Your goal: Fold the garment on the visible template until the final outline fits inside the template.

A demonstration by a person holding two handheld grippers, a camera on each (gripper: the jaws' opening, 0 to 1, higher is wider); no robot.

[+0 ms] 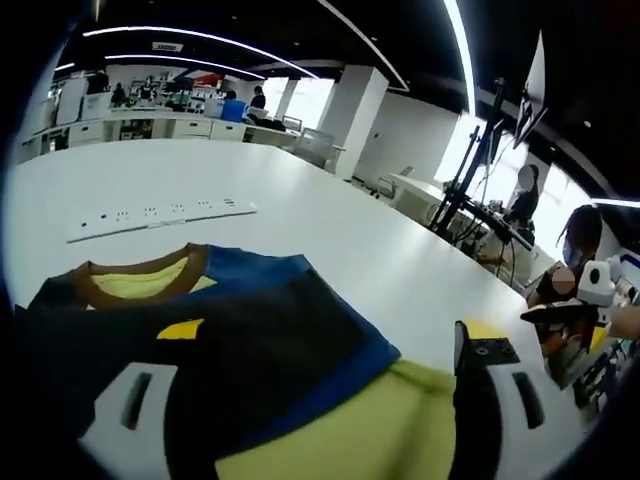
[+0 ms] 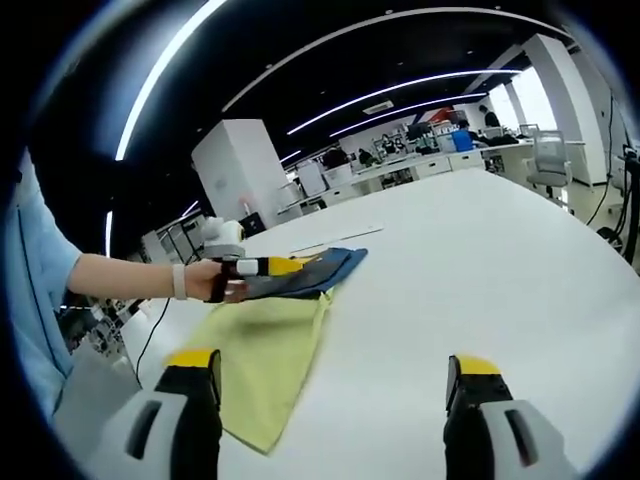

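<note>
Left gripper folding garment on bench, right gripper idling – slip/bunch risk.

The garment [image 2: 270, 345] is lying on the white bench [image 2: 480, 270], yellow-green body spread flat toward the person, blue and dark upper part with brown collar [image 1: 140, 268] doubled over it. The left gripper [image 2: 262, 268] is reaching in over the folded dark layer; cloth is covering the space between its jaws, so I cannot tell whether it is clamping the fabric or just resting on it. The right gripper [image 2: 330, 400] is hovering with jaws apart over bare bench, holding nothing. No template outline is readable. Risk: with one side being handled alone, the fold could be dragging skewed or slipping loose, bunching near the white strip [image 1: 160, 215].
</note>
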